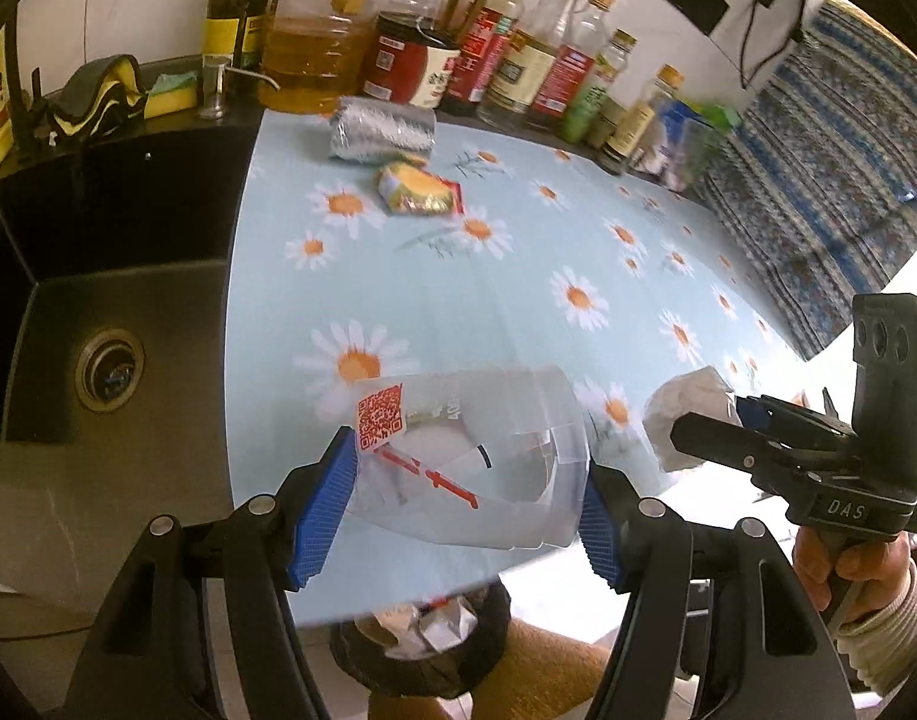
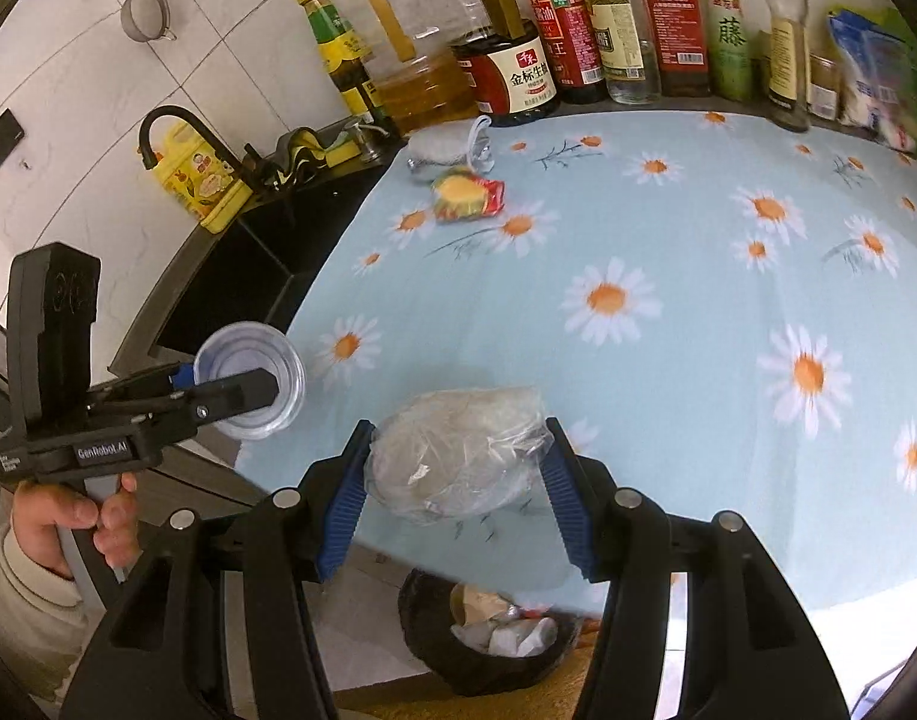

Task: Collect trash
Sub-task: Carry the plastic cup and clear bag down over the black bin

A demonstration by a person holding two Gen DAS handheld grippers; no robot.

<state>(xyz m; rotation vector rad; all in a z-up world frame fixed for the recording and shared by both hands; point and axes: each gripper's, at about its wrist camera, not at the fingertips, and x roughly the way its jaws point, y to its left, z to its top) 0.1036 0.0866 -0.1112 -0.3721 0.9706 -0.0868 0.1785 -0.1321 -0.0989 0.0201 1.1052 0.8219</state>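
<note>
Left wrist view: the left hand-held gripper [image 1: 467,495] is clamped on a clear cup [image 1: 476,456], pads on opposite walls, above the worktop [image 1: 518,276] edge. It looks light, thin and easily crushed, so a gentle mid-wall hold suits. Below sits the bin [image 1: 422,648]. Ahead lie a foil roll [image 1: 383,129] and a wrapper [image 1: 419,189]. Right wrist view: the right hand-held gripper [image 2: 458,489] is clamped on a crumpled bag [image 2: 458,456], soft, slippery, best gripped across its bulk.
</note>
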